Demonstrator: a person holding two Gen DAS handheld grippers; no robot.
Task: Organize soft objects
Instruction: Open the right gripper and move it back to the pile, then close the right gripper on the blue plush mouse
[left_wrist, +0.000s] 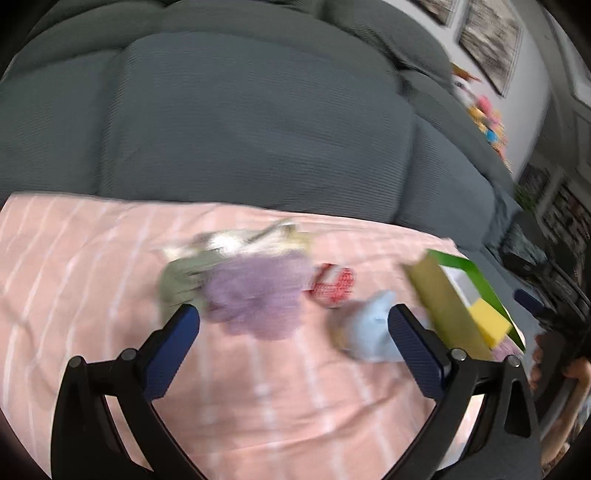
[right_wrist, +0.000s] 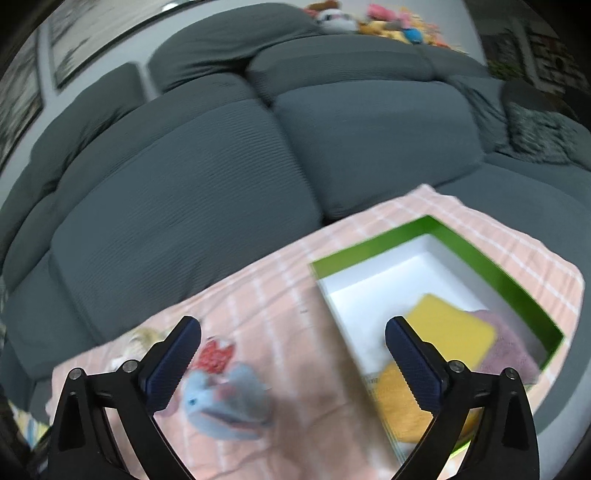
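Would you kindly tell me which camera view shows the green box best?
The right wrist view: the green box shows its whole open rim and white inside with soft items. The left wrist view catches it only edge-on at the right, blurred.

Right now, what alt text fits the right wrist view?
The open, empty right gripper hovers over a pink striped cloth on a grey sofa. A green box holds a yellow sponge and mauve cloth; a blue plush toy lies outside.
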